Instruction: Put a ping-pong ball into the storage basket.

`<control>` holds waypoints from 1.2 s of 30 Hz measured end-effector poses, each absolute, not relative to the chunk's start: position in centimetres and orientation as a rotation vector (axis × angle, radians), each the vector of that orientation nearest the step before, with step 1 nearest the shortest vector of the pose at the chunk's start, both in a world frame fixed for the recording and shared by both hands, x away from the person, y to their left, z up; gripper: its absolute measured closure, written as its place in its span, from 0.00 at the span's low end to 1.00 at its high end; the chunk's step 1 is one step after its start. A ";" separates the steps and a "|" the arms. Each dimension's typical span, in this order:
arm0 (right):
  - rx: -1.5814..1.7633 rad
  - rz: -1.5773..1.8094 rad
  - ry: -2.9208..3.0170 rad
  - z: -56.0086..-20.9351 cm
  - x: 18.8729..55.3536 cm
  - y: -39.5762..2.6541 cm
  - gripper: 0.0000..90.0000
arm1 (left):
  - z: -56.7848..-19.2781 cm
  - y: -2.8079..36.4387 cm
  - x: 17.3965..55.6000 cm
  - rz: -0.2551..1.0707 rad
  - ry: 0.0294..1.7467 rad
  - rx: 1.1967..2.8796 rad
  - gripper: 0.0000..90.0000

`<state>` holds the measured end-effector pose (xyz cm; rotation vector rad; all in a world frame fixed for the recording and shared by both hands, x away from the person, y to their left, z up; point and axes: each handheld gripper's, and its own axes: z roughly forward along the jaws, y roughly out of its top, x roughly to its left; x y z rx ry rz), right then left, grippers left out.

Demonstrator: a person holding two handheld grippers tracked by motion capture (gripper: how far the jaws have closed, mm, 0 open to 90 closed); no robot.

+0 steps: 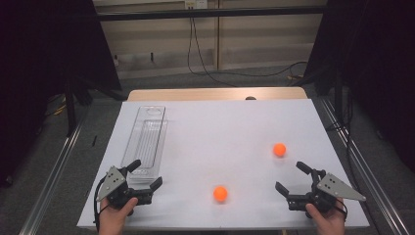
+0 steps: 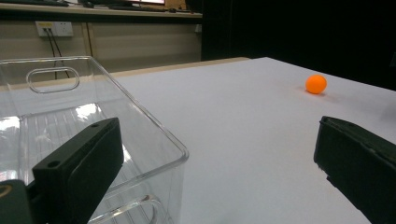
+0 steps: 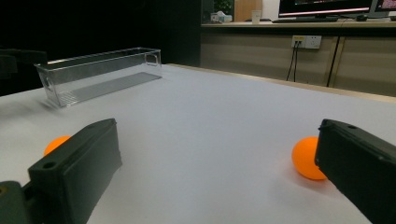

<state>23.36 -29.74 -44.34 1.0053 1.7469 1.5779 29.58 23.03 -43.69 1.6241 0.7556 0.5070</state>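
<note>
We hold the left gripper [image 1: 145, 175] just at the near end of the clear bin [image 1: 147, 139], jaws spread wide and empty. The right gripper [image 1: 292, 177] is well off to the bin's right, also wide open and empty. One orange ball [image 1: 220, 194] lies between the grippers, the farther ball [image 1: 279, 150] beyond it, both outside the bin. We should straddle a ball squarely and close gently, since it will likely roll.
</note>
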 end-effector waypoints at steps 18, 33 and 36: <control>0.997 1.583 1.748 -44.3 23.4 -29.7 0.00 | -43.6 22.8 29.6 0.486 0.746 1.629 0.02; 0.989 1.590 1.754 -44.2 23.5 -29.6 0.00 | -43.1 21.9 29.5 0.458 0.726 1.629 0.01; 0.987 1.590 1.756 -44.2 23.5 -29.6 0.00 | -43.0 21.6 29.5 0.446 0.717 1.632 0.01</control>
